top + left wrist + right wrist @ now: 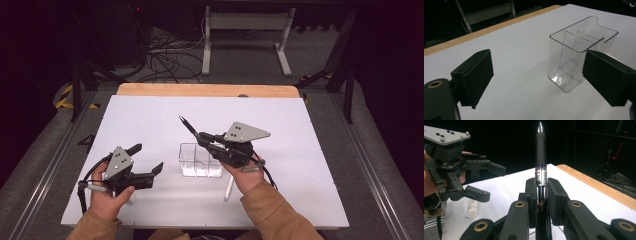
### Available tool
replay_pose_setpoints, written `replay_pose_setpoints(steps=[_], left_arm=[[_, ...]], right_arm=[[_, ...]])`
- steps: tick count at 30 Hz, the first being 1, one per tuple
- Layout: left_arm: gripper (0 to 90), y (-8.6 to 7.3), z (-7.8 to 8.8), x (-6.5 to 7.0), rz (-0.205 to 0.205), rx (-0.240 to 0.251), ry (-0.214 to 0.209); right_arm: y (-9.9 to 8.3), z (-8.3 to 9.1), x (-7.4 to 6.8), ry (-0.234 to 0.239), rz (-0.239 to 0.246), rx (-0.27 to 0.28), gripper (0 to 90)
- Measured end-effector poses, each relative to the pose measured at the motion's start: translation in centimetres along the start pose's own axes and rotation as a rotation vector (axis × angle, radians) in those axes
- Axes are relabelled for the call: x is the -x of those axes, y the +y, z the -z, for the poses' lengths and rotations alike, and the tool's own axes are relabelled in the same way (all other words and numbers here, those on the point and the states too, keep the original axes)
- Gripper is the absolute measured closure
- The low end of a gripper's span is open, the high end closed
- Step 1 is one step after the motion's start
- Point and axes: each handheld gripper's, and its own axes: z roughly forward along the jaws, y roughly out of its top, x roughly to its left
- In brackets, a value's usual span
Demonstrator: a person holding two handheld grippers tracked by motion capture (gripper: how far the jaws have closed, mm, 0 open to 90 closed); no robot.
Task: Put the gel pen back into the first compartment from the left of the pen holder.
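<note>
Clear plastic organiser (200, 160) mid-table on the white tabletop (150, 120), upright, open top, thin see-through walls with an inner divider making compartments; one rim notched, as seen from the left gripper view (576, 57). Probably light and rigid, slick-walled, easy to tip or skid if bumped from the side, so best steadied at a wall near the rim or left alone and loaded from straight above. Left gripper (145, 162) resting low at the near left, jaws spread apart, nothing between them, aimed toward the organiser but well clear of it. Right gripper (202, 139) just beside and above the organiser's right side, jaws together and clamped on the pen (540, 157), pads squeezing the clear lower barrel. Pen: slim, stiff, light; black rubbery grip sleeve, silver conical tip pointing up and away from the hand, clear section with printed label below the sleeve. Smooth barrel likely to pivot or slip in the pads if nudged against the rim; rubber sleeve would give the surer hold. Judged next need: tip the pen toward vertical over a compartment before release. White marker (229, 189) lying flat on the table near the right forearm, untouched; another white capped stick (472, 208) lying near the left hand.
</note>
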Motion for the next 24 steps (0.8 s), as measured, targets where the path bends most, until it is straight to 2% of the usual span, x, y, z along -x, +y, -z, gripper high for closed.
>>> replay_pose_setpoints(steps=[10,24], left_arm=[[10.4,-0.1,0.0,-0.1,0.004,0.0,-0.001],[10.1,-0.1,0.1,-0.2,0.006,0.001,-0.002]], right_arm=[[-0.2,-2.1,-0.1,0.002,-0.011,0.021,79.7],[-1.1,-5.2,-0.7,0.012,-0.039,0.014,79.5]])
